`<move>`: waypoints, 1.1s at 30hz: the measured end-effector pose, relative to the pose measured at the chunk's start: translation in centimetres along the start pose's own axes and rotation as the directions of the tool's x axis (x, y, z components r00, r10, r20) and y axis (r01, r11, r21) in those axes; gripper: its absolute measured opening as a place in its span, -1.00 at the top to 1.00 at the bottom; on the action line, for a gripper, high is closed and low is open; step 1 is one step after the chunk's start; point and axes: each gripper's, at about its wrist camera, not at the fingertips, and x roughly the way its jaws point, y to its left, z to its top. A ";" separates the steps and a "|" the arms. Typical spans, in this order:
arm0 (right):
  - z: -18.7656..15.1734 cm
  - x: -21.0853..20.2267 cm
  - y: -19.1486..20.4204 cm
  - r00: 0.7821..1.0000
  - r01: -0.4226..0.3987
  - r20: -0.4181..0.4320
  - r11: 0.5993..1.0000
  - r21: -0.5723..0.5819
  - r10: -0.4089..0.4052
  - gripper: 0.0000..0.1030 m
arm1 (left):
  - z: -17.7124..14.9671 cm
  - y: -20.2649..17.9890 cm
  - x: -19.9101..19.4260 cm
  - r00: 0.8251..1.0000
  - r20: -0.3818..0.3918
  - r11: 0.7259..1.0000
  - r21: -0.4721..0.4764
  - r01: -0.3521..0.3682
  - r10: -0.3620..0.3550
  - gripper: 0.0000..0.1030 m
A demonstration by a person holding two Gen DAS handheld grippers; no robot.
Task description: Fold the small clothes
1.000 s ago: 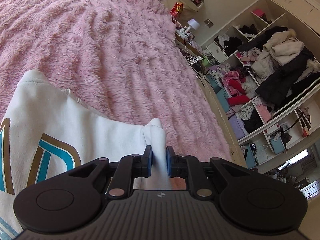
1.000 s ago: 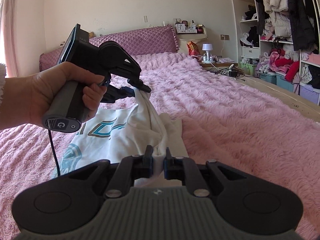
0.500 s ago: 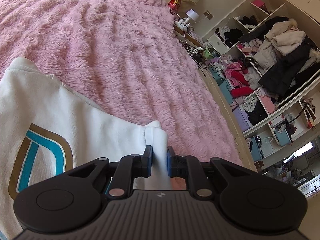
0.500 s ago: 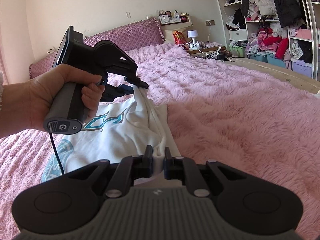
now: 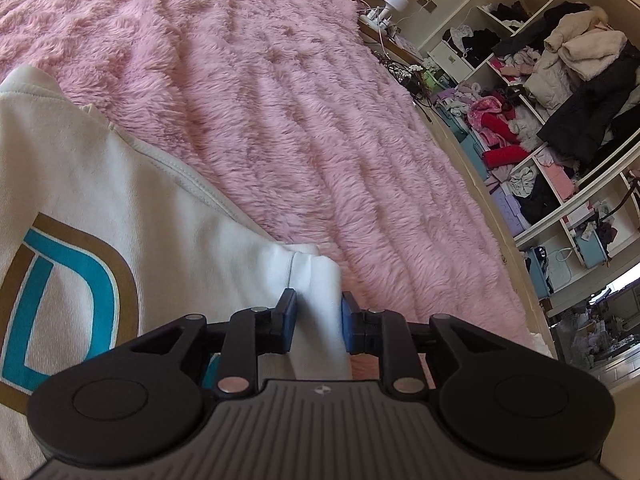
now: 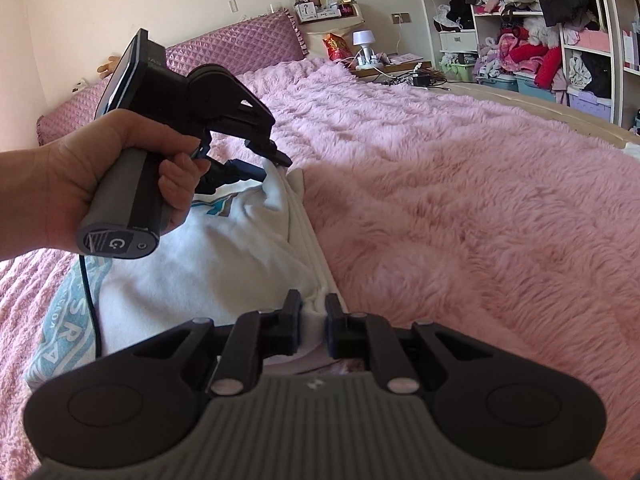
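Note:
A white T-shirt [image 5: 100, 184] with a teal and brown print lies on the pink fluffy bedspread [image 5: 280, 100]. My left gripper [image 5: 316, 316] is shut on a fold of the shirt's right edge. In the right wrist view the shirt [image 6: 208, 264] lies in front, and my right gripper [image 6: 312, 320] is shut on its near edge. The left gripper [image 6: 272, 164], held in a hand, grips the shirt's far edge there.
A purple quilted headboard [image 6: 224, 52] stands at the far end of the bed. A bedside table [image 6: 384, 64] carries a small lamp and cables. Open wardrobe shelves [image 5: 560, 100] full of clothes and storage boxes line the right wall.
Both grippers have moved lower toward the bed with the shirt edge held, and the fold now lies flatter on the shirt. The left jaws stand a little wider than before.

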 end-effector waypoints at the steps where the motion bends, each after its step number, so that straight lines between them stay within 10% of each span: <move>1: 0.0 -0.1 0.1 1.000 -0.001 -0.001 1.000 -0.003 0.001 0.90 | 0.2 -0.1 -0.5 1.000 0.006 1.000 -0.001 0.007 -0.007 0.43; 8: 0.6 -1.8 0.2 0.999 0.053 0.006 0.997 -0.061 -0.052 0.72 | 1.1 -0.1 -9.6 0.989 0.143 0.977 0.206 -0.052 0.023 0.41; 17: 2.4 -4.8 -1.3 0.998 -0.030 0.047 0.999 -0.030 0.032 0.61 | -10.1 6.6 -23.3 0.971 0.217 0.918 0.356 -0.176 0.102 0.41; 33: 5.1 0.4 0.4 0.970 -0.238 -0.018 0.937 -0.255 0.242 0.07 | -18.2 9.9 -21.3 0.967 0.146 0.819 0.515 -0.255 0.209 0.33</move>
